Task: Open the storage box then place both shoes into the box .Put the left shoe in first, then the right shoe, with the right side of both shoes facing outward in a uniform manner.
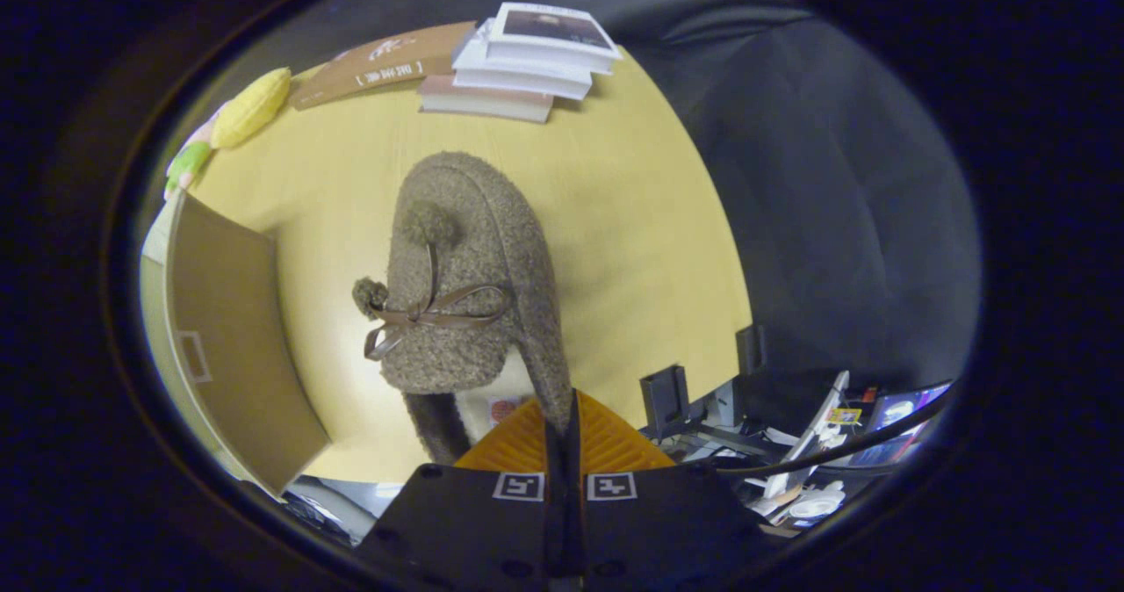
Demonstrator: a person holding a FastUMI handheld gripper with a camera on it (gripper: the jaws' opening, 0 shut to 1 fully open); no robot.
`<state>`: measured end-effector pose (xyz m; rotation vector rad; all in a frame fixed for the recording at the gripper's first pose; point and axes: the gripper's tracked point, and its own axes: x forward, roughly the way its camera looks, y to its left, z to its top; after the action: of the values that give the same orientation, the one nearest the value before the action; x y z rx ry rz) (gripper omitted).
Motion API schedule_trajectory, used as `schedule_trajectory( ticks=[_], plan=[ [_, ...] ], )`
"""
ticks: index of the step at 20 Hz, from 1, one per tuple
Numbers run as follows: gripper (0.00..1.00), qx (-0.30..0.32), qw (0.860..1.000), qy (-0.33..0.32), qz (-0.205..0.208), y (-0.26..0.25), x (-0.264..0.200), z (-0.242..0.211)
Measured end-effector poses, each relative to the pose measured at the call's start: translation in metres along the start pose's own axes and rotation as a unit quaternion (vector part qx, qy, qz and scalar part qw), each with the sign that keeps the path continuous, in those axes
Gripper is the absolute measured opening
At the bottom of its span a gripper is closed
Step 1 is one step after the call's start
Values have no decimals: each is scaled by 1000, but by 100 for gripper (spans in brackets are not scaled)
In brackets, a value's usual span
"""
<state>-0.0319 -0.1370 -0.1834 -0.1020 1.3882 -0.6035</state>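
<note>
The shoe, a fuzzy brown slipper with a ribbon bow and two pompoms on its top, hangs from the gripper above the wooden table, its long axis running straight ahead from the fingers, heel collar at the fingers and toe pointing away toward the stack of books at the far side of the table. The fingers are drawn nearly together on the edge of the shoe's heel collar, one on each face of the fuzzy rim, so the gripper is closed on the shoe with only the thickness of that rim between the pads; the pale lining and a round tag show just inside the opening beside the fingers. The storage box, brown cardboard with a flap or wall standing up, lies off to the left of the shoe and near it, so the coming move looks like a carry sideways to the left and then down into the box. Whether this is the left or the right shoe cannot be told from here. A yellow plush toy lies beyond the box, near a flat brown book.
</note>
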Motion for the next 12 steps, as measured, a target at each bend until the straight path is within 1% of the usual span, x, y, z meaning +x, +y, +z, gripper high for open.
schedule_trajectory(
  ticks=[2,4,8,12],
  plan=[
    [4,-6,1000,-26,-9,7,-37,11],
    [4,-19,999,-50,-7,23,-70,19],
    [4,-49,995,-81,19,74,-124,21],
    [4,-85,991,-88,51,133,-150,11]
  ],
)
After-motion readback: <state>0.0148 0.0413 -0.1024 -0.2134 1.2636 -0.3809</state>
